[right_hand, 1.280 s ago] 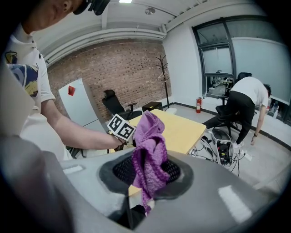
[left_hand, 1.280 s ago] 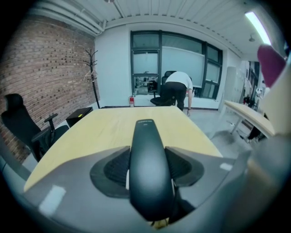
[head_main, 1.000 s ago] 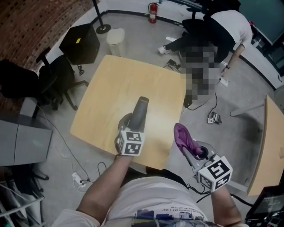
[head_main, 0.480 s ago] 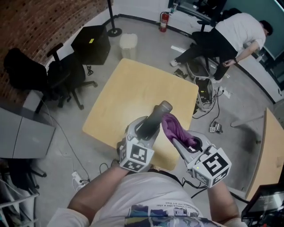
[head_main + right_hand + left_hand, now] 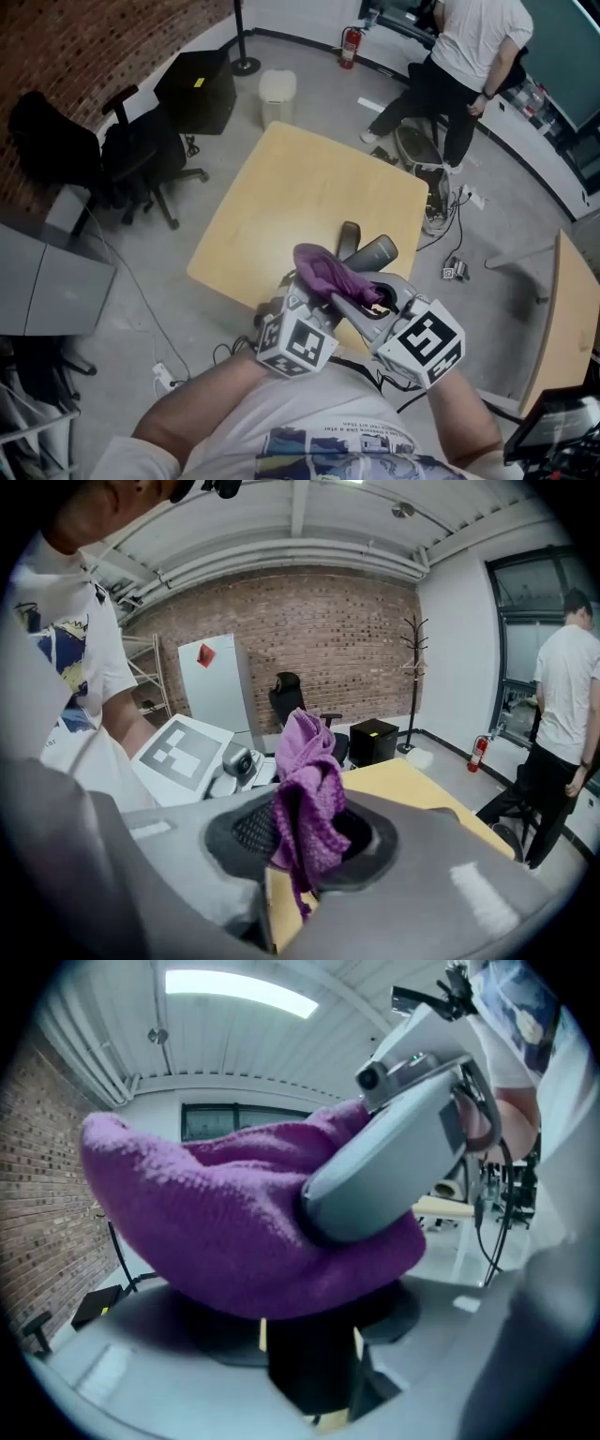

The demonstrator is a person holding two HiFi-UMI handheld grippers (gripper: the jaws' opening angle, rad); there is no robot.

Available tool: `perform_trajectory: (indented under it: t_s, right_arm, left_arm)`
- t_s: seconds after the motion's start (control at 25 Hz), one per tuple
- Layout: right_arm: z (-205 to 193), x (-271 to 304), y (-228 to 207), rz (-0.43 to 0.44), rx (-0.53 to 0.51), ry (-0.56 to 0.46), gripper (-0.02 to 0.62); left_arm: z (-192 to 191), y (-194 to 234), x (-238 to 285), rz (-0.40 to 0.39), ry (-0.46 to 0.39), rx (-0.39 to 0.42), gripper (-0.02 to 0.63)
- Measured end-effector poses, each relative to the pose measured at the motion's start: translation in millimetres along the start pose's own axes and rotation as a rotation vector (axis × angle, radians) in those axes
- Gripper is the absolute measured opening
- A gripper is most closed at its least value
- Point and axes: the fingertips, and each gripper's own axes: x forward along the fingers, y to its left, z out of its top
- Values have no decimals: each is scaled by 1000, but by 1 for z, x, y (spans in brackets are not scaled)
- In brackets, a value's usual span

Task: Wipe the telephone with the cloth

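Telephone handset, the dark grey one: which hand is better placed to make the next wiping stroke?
Right. The right tool grips the purple terry cloth, which lies right at the dark grey telephone handset. The left tool is occupied holding that handset.

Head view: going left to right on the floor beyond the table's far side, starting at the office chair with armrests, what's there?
black office chair → black cabinet → white bin → red fire extinguisher → standing person in a white T-shirt
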Motion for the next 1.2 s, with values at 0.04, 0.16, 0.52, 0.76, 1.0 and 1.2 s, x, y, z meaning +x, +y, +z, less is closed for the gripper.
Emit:
perform_trajectory:
  t_s: [0.04,0.16,0.52,0.76,1.0,1.2]
  right_arm:
    - [0,2,1,-3,-7,5,84]
    - [6,4,-2,-39,-56,45,84]
    - [4,-27,-45,-241,-82,100,84]
    - [3,-58,-70,-373,-197,211,84]
    - [8,-73,-65,-363,-368,315,84]
    - [0,-52,-17,-176,-571,448,84]
  left_arm:
    - [0,0,-4,-10,-6,5,250]
    - [-1,4,-15,-35,-21,9,250]
    - [-6,5,-32,-80,-51,30,250]
    - [-5,-2,-35,-141,-63,56,249]
    - [-4,-3,-30,-196,-66,83,250]
    - [-7,-2,-27,-235,-46,114,250]
